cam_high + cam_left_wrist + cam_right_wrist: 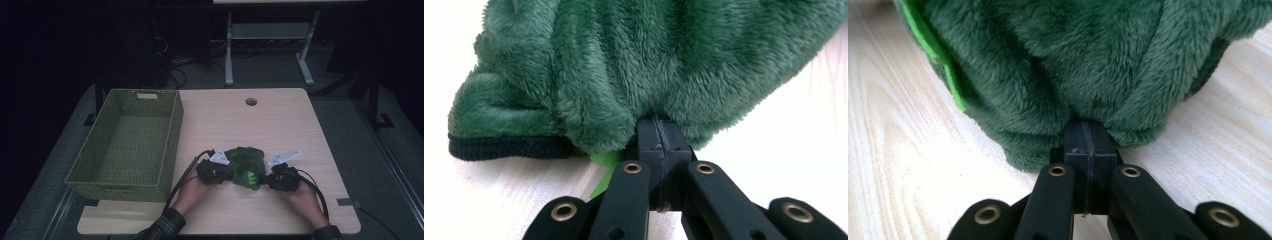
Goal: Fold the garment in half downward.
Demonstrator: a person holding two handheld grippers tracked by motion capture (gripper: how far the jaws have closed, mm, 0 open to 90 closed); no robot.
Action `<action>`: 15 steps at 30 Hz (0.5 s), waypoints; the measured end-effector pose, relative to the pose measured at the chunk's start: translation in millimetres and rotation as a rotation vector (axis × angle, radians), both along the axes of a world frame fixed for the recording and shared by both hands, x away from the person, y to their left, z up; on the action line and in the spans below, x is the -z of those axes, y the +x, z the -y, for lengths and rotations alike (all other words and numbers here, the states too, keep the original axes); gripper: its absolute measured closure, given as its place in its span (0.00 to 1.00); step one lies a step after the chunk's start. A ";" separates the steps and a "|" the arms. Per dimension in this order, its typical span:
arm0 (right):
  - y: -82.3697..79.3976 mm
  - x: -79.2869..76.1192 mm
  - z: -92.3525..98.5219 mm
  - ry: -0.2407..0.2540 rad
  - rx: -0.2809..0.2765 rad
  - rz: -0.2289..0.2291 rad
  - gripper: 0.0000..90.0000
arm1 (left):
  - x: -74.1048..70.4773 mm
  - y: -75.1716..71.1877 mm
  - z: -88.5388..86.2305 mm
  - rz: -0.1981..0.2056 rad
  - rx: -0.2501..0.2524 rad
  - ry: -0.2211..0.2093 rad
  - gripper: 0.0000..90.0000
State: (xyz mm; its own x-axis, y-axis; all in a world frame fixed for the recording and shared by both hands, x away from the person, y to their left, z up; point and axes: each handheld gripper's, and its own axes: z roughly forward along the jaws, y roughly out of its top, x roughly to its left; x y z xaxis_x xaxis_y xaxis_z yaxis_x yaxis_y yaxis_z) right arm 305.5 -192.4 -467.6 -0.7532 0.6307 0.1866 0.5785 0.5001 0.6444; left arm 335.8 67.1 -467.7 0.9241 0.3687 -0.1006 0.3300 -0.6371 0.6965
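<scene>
Both grippers pinch one green fleece (244, 166). Left gripper (214, 171) has its jaws squeezed on the fleece's left end, and right gripper (282, 176) has its jaws squeezed on the right end. Between them the fleece lies bunched on the table (280, 120), its long way running from one gripper to the other. No writing can be read. A bright green tag (930, 47) sticks out. Left of the left gripper sits a basket (170, 145).

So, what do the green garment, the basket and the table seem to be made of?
Green garment: soft plush fleece, judging by its long fuzzy pile; its dark hem looks like ribbed knit. Basket: olive green woven material, perhaps plastic or paper cord, with a matte open weave. Table: pale wood-grain top, probably laminate, smooth and matte.
</scene>
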 end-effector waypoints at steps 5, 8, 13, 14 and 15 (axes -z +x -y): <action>-3.9 0.4 -4.7 0.004 -0.023 0.001 1.00 | -0.8 3.3 -1.0 0.014 -0.003 0.018 1.00; -5.9 -1.1 -4.5 -0.002 -0.024 -0.002 1.00 | -4.6 5.2 -4.2 0.017 -0.019 0.006 1.00; -11.1 -21.3 14.2 0.075 0.013 0.073 1.00 | -19.8 2.2 -16.8 0.025 -0.047 -0.048 1.00; -11.0 -25.9 19.1 0.085 0.025 0.089 1.00 | -23.3 0.4 -18.7 0.029 -0.046 -0.054 1.00; -9.9 -29.7 24.0 0.094 0.040 0.099 1.00 | -26.6 -1.9 -20.3 0.033 -0.049 -0.058 1.00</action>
